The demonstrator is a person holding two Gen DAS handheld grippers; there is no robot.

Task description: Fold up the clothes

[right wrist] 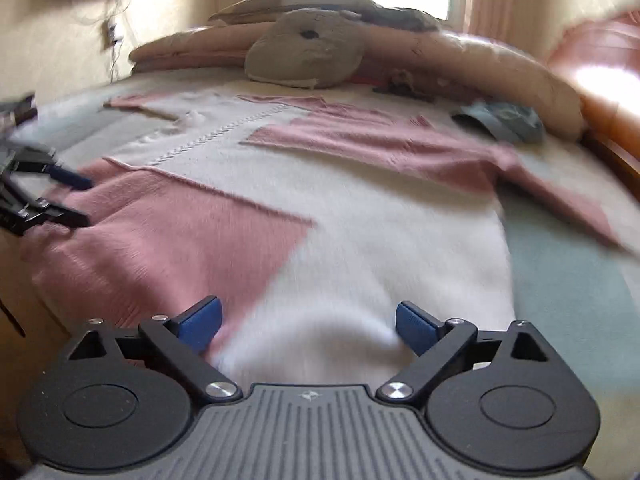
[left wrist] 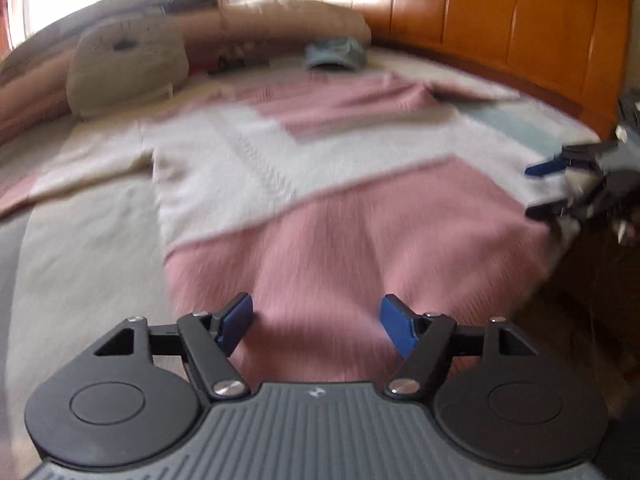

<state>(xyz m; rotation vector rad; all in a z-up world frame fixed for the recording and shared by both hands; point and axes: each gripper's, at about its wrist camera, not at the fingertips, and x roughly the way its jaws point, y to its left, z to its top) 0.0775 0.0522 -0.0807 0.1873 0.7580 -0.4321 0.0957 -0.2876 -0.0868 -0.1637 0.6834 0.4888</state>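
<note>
In the left wrist view we see the sweater [left wrist: 320, 184] spread across the bed [left wrist: 80, 264], filling the middle of the frame. A pillow [left wrist: 128, 68] lies at upper left behind it, a folded garment [left wrist: 335, 55] at upper centre, the headboard [left wrist: 520, 20] at upper right. Our left gripper [left wrist: 316, 328] sits at lower centre over the sweater's hem; the right gripper [left wrist: 540, 190] is at the right edge.

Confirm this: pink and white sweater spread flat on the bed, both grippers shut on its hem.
Not quite. The sweater does lie spread on the bed, but both wrist views show the left gripper and right gripper open above the hem, gripping nothing.
</note>
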